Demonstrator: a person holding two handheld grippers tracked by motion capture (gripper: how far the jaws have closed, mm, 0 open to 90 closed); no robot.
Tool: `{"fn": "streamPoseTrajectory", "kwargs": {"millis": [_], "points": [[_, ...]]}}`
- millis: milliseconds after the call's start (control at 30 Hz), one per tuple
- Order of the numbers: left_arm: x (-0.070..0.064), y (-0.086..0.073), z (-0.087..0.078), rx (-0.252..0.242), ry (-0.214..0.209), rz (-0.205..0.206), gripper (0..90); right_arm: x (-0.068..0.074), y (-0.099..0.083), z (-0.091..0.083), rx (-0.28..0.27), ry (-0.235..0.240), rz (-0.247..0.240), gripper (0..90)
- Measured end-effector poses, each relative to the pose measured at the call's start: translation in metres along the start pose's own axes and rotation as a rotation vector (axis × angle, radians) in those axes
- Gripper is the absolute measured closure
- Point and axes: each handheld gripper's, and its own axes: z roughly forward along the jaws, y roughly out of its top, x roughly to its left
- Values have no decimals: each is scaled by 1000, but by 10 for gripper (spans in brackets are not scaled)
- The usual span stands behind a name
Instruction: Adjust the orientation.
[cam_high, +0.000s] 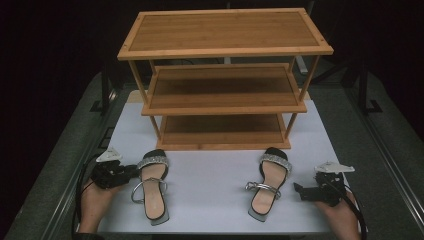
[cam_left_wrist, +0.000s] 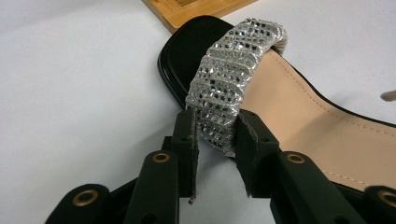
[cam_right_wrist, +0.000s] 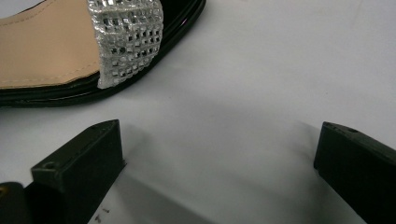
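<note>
The left sandal (cam_high: 152, 187) lies on the white table (cam_high: 210, 200) before the 3-tier wooden rack (cam_high: 225, 80). The left gripper (cam_left_wrist: 215, 140) has its jaws pinching the sandal's sparkly toe strap (cam_left_wrist: 231, 84); squeeze firmly and lift level so the sole doesn't swing. The right gripper (cam_right_wrist: 219, 154) is spread wide, holding nothing, just beside the right sandal (cam_right_wrist: 70, 51)
</note>
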Motion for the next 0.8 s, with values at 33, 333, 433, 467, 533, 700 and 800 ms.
{"fn": "streamPoseTrajectory", "kwargs": {"millis": [33,333,433,467,533,700,800], "points": [[2,1,0,2,3,0,731,0,0,0,0,0,0,6],[18,3,1,-6,-20,-6,739,0,0,0,-2,0,0,6],[24,5,-1,7,-12,8,749,0,0,0,-2,0,0,6],[26,6,-2,14,0,18,750,0,0,0,-3,0,0,6],[29,8,-2,16,12,25,754,0,0,0,-3,0,-1,6],[38,7,-2,3,24,25,754,0,0,0,-3,-1,0,6],[40,8,-2,1,35,27,754,0,0,0,-3,-1,0,6]]}}
